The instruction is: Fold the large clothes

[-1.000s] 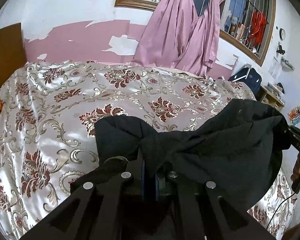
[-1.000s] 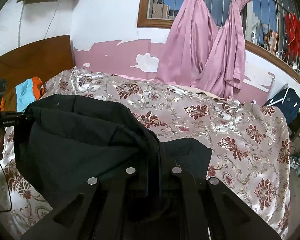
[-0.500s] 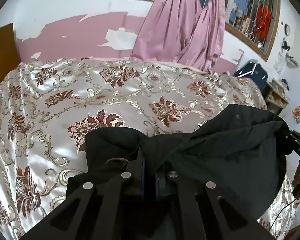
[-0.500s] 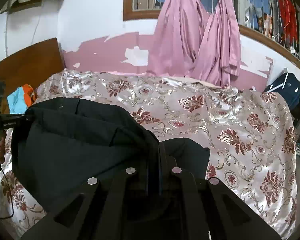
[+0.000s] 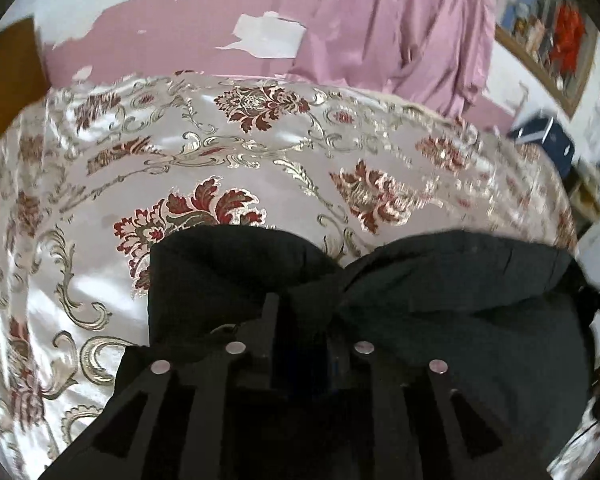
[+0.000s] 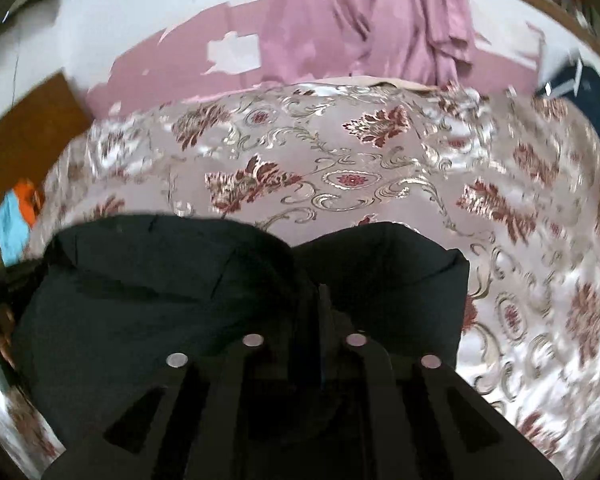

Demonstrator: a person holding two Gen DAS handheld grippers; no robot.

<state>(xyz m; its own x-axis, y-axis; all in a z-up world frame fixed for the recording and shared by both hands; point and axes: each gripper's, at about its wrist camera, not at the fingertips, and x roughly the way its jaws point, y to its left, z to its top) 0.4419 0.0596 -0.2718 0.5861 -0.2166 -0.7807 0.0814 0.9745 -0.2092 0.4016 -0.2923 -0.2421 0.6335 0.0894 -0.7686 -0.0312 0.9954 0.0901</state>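
A large black fabric garment (image 5: 440, 312) lies bunched near the bed's front edge, on the shiny floral bedspread (image 5: 228, 152). The left gripper (image 5: 300, 320) and right gripper (image 6: 320, 304) are opening narrowly, cloth between each pair of jaws. Apparently one fold is being released; no neat folded stack shows yet.
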